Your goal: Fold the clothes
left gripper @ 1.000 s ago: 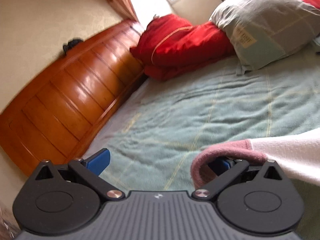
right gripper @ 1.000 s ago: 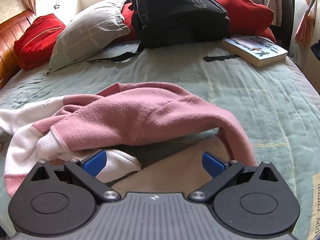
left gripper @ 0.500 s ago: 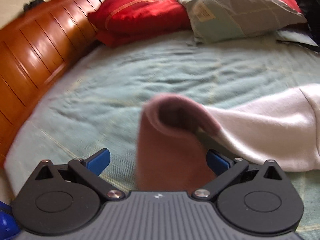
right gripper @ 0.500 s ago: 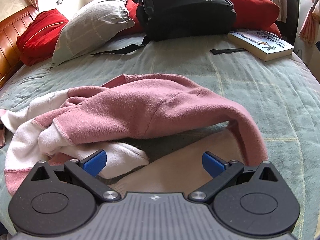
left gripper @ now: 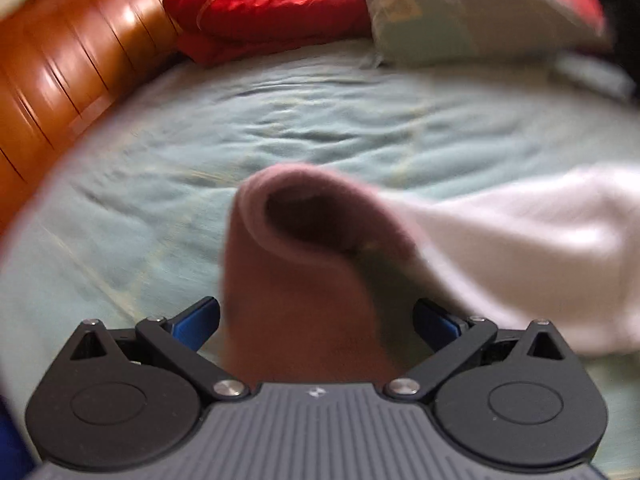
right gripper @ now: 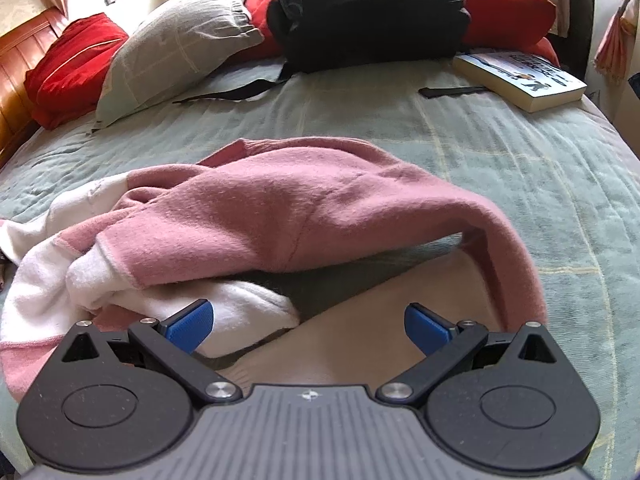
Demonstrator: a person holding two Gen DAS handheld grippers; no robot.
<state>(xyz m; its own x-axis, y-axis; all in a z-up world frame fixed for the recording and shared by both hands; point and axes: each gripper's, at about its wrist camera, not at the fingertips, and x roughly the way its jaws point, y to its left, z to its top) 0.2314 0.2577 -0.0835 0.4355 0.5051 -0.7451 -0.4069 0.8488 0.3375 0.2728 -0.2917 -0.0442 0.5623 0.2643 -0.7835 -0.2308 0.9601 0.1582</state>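
garment: pink-and-white fleece sweater (right gripper: 280, 220), crumpled mid-bed on the green blanket (right gripper: 520, 160), long axis left-right | left gripper (left gripper: 316, 316): jaws apart around its pink cuff (left gripper: 304, 240), nearer arm | right gripper (right gripper: 308, 320): jaws apart, at sweater's near edge, gripping nothing

Both grippers: black linkage arms w/ silver screws, ribbed grey housing, blue fingers (right gripper: 188, 322)

Crumpled pink-and-white sweater (right gripper: 280, 216) on bed (right gripper: 520, 168)
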